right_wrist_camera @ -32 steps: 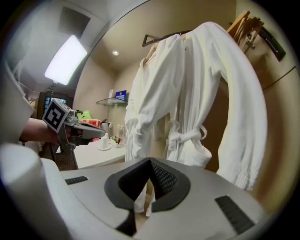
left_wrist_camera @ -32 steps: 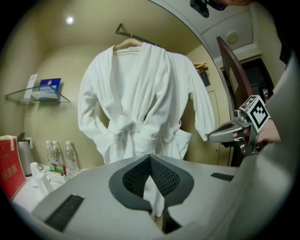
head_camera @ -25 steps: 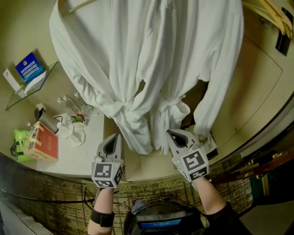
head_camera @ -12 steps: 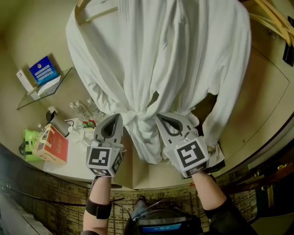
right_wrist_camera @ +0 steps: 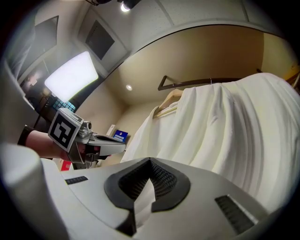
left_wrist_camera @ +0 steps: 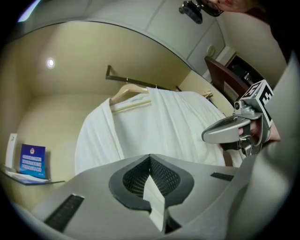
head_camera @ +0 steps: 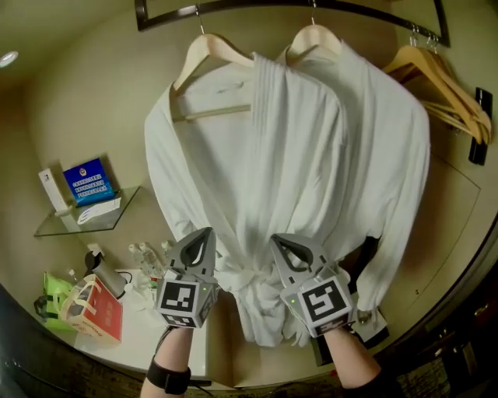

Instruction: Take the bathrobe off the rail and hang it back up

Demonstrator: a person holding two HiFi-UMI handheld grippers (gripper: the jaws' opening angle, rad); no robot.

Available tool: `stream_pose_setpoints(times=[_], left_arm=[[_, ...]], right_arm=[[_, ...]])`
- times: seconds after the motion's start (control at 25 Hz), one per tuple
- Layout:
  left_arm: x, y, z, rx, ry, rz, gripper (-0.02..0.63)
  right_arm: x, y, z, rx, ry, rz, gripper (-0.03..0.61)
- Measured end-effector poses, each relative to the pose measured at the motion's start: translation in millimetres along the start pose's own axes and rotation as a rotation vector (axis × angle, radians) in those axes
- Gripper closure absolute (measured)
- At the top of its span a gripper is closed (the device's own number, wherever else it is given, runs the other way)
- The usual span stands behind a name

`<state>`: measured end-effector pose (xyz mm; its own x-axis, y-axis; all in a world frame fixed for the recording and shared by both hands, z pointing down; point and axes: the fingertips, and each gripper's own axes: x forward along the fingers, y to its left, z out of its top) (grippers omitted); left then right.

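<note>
Both tools are closed with nothing in them: the left gripper (left_wrist_camera: 150, 157) shows its dark ribbed pads meeting at the tip with only a narrow slit behind them, and the right gripper (right_wrist_camera: 150, 161) looks the same. In the head view the left gripper (head_camera: 207, 232) and right gripper (head_camera: 278, 239) are held side by side, a little apart, with their tips pointing at the white cloth straight ahead but not touching it. That cloth is the bathrobe (head_camera: 233, 179), which hangs directly in front of and above both tips, its tied belt bunched just below and between them. It hangs from a wooden hanger (head_camera: 208, 51) up and to the left of the left gripper. A second robe (head_camera: 366, 155) overlaps it on the right, above the right gripper, on its own second hanger (head_camera: 313, 37). Both hooks go over the dark rail (head_camera: 257, 6) high above the two grippers. Further right along the rail, up and away from the right gripper, is a bunch of empty hangers (head_camera: 445, 78). To the left of the left gripper, against the wall, a glass shelf (head_camera: 54, 227) carries a blue card (head_camera: 87, 182). Below it, down and left of that gripper, a white counter (head_camera: 156, 346) holds a red box (head_camera: 99, 312) and a green bag (head_camera: 51, 289).
</note>
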<state>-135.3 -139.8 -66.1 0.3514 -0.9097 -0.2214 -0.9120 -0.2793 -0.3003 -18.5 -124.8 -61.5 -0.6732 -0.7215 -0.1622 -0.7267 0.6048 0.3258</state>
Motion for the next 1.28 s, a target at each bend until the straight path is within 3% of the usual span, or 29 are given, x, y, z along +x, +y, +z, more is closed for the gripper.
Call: stream_pose_setpoints(times=[0.08,0.44,1.0,1.28], left_arm=[[11,11,12,0.008,-0.025,-0.003,0.614],[64,45,81,0.187,-0.14,-0.038,0.612],[106,99,196,0.4,-0.277,0.027,0.451],[131,115,230,0.461,-0.286,0.038,0.419]], right_arm=[[11,-3,14,-0.015,-0.011,-0.018,0.561],[51,-28,92,-0.118,-0.082,-0.105,0.561],[93,-51,174,-0.207,-0.148,-0.199,0.561],[113,-51,199,-0.238,-0.157,-0.234,0.561]])
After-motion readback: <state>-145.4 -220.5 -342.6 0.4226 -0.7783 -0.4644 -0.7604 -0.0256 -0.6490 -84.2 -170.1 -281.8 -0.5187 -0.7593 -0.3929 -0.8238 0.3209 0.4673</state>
